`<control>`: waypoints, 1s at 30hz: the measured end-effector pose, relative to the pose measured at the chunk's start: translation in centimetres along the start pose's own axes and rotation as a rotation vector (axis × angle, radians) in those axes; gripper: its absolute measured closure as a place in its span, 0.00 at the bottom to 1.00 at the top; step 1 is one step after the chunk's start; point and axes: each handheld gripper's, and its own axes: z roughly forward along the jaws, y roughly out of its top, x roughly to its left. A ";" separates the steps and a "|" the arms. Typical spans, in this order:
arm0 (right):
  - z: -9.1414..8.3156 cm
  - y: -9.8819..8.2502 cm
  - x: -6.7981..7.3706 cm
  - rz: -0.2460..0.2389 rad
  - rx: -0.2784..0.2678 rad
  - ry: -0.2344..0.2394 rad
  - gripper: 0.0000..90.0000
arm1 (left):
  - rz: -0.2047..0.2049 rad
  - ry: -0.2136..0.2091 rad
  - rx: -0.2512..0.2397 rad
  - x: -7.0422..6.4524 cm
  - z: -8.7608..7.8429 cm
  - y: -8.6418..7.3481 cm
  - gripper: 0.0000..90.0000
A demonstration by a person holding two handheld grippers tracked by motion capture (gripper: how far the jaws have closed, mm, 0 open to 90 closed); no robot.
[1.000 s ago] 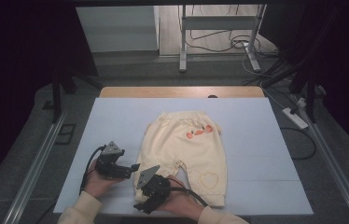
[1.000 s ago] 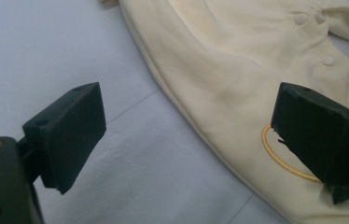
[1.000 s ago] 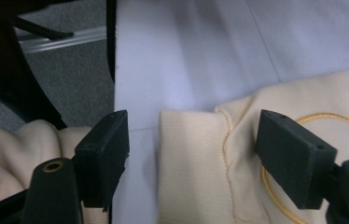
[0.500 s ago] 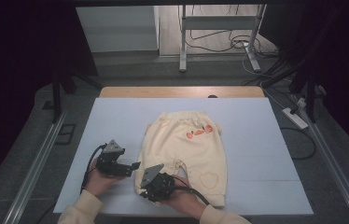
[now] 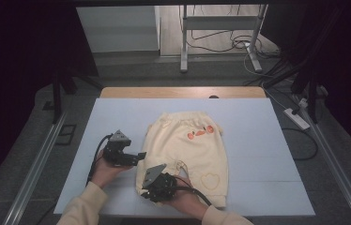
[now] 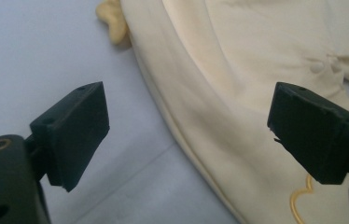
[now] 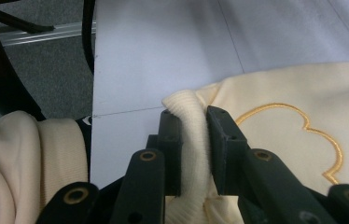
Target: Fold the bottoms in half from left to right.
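- A bench (image 5: 117, 112) with a pale blue top spans the middle of the high view, running from the centre down to the lower edge.
- A cream pair of trousers (image 5: 187, 150) lies flat on the bench, just right of centre, waistband toward the top of the frame, with orange patches near the waist and a stitched heart outline (image 5: 209, 180) on the lower right leg.
- The left claw (image 5: 141, 154), at lower left, sits just beside the left edge of the trousers; in the left gripper view its jaws stand wide apart, nothing between them.
- The right claw (image 5: 141, 187), at lower centre, is clamped on the ribbed cuff (image 7: 189, 135) of the lower left leg; its jaws have just been closing onto that cuff.
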 end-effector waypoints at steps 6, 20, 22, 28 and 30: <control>0.0 -0.1 -0.1 0.004 -0.003 0.006 0.84 | 0.009 -0.015 0.003 0.0 0.7 1.3 0.15; -0.1 -0.1 -0.2 0.020 -0.007 0.016 0.84 | 0.038 -0.022 0.025 -0.4 2.1 3.1 0.16; -0.1 -0.1 -0.2 0.020 -0.007 0.016 0.84 | 0.037 -0.023 0.024 -0.4 2.3 3.4 0.16; -0.1 -0.1 -0.2 0.012 -0.007 0.014 0.84 | 0.037 -0.019 0.022 -0.4 2.8 4.0 0.16; -0.1 -0.1 -0.2 0.017 -0.009 0.015 0.84 | 0.040 -0.013 0.027 -0.3 2.9 4.1 0.16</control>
